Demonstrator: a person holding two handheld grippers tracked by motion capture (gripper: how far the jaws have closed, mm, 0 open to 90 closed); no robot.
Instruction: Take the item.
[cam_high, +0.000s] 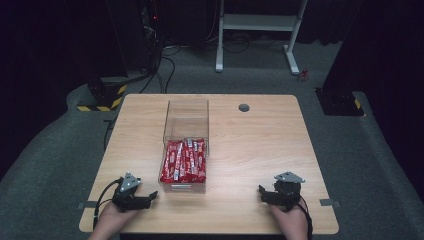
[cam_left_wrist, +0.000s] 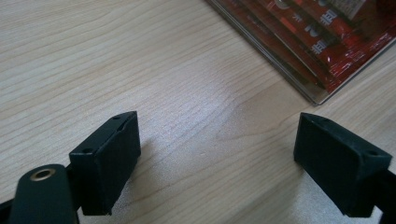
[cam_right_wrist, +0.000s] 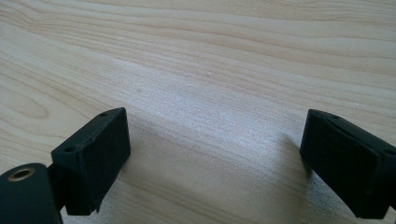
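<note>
A clear plastic box (cam_high: 186, 119) stands in the middle of the wooden table (cam_high: 260, 145); its near half holds several red snack packets (cam_high: 185, 160). My left gripper (cam_high: 150, 198) rests on the table near the front edge, left of the box, jaws wide apart with nothing between them. In the left gripper view its black jaws frame bare wood, and the box corner with red packets (cam_left_wrist: 327, 32) lies at the upper right. My right gripper (cam_high: 262, 192) rests at the front right, open and empty; its own view has bare wood (cam_right_wrist: 210, 93) between the jaws.
A round grey cable port (cam_high: 244, 107) sits in the table's far side. Beyond the table are a white desk frame (cam_high: 257, 30), cables on the grey floor and dark equipment stands at both sides. A person's hands hold both grippers at the near edge.
</note>
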